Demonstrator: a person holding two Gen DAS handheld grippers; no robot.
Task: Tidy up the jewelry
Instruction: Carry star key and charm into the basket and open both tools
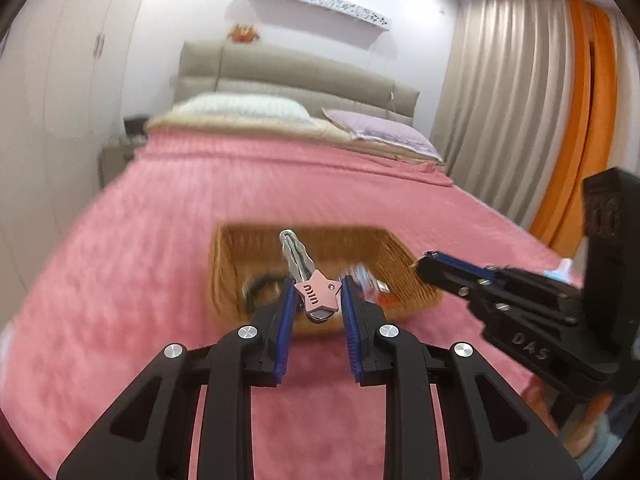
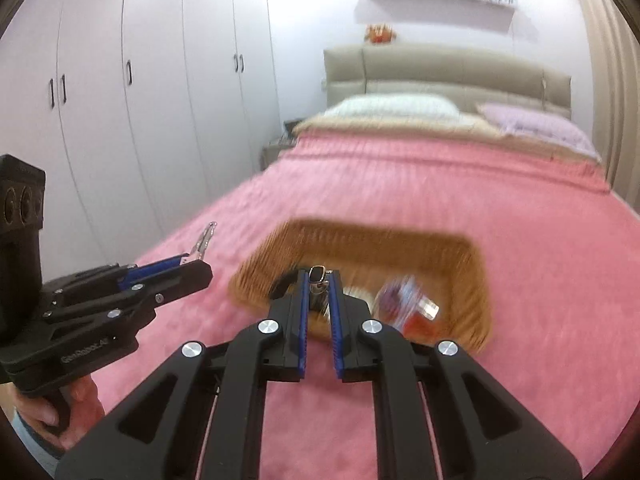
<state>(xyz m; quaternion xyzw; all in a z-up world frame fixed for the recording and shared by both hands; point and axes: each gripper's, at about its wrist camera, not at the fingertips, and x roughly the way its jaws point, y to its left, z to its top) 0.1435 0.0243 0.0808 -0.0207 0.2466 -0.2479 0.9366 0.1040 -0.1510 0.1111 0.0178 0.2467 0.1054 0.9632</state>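
My left gripper (image 1: 316, 294) is shut on a pink star hair clip (image 1: 318, 294) with a silver prong pointing up, held above the near edge of a woven basket (image 1: 416, 280) on the pink bed. It also shows in the right wrist view (image 2: 192, 260). My right gripper (image 2: 319, 284) is shut on a small silver piece with a dark oval top (image 2: 318, 280), held over the basket (image 2: 472, 280). It also shows in the left wrist view (image 1: 424, 264). Inside the basket lie a dark ring-shaped item (image 1: 260, 286) and blurred clear and red pieces (image 2: 412, 308).
The pink bedspread (image 1: 160, 240) covers the bed all around the basket. Pillows (image 1: 384, 128) and a padded headboard stand at the far end. White wardrobes (image 2: 160, 100) line the left, curtains (image 1: 520, 100) the right. A nightstand (image 2: 276, 152) sits beside the bed.
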